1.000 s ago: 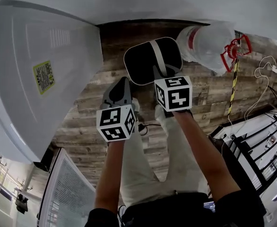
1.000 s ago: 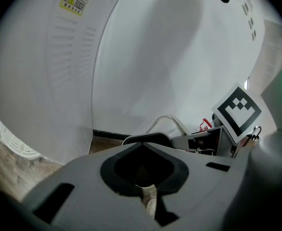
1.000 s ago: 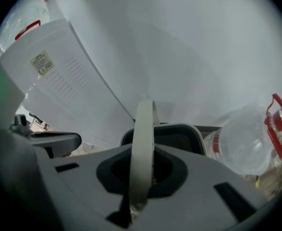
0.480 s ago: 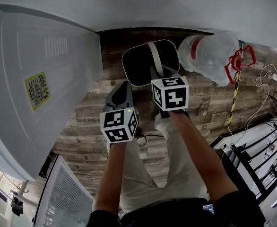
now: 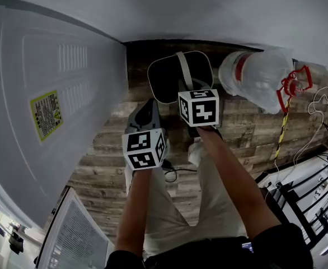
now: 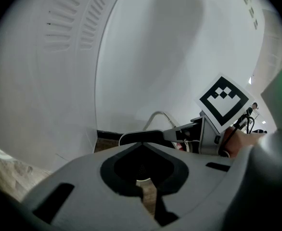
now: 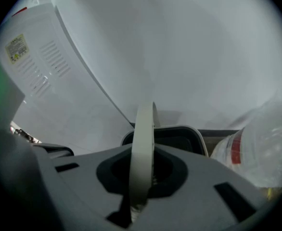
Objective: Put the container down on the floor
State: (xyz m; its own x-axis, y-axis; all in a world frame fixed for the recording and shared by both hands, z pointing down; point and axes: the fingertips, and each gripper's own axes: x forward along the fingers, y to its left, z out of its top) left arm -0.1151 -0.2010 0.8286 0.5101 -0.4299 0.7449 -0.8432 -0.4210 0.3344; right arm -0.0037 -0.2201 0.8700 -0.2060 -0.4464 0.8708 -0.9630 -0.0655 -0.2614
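The container (image 5: 172, 80) is a black bin with a white rim and a pale strap handle (image 5: 182, 66). It sits low over the wooden floor (image 5: 111, 150), close to the wall. I cannot tell whether its base touches the floor. My right gripper (image 5: 188, 87) is shut on the handle (image 7: 143, 143), which stands upright between the jaws of my right gripper (image 7: 142, 179), above the container (image 7: 182, 137). My left gripper (image 5: 150, 104) hangs just left of the bin, shut on nothing. In the left gripper view my left gripper (image 6: 143, 186) faces the container (image 6: 140, 137).
A large white appliance (image 5: 52, 94) fills the left side. A big clear water bottle (image 5: 259, 74) with a red band lies right of the bin, next to a red handle (image 5: 296, 86) and yellow-black tape (image 5: 281, 133). Cables and a dark rack (image 5: 315, 178) crowd the right.
The right gripper, still shut on the handle, has drifted slightly left with the container. The left gripper has shifted a little right and nearer. The head view has turned, so the bottle shows further right.
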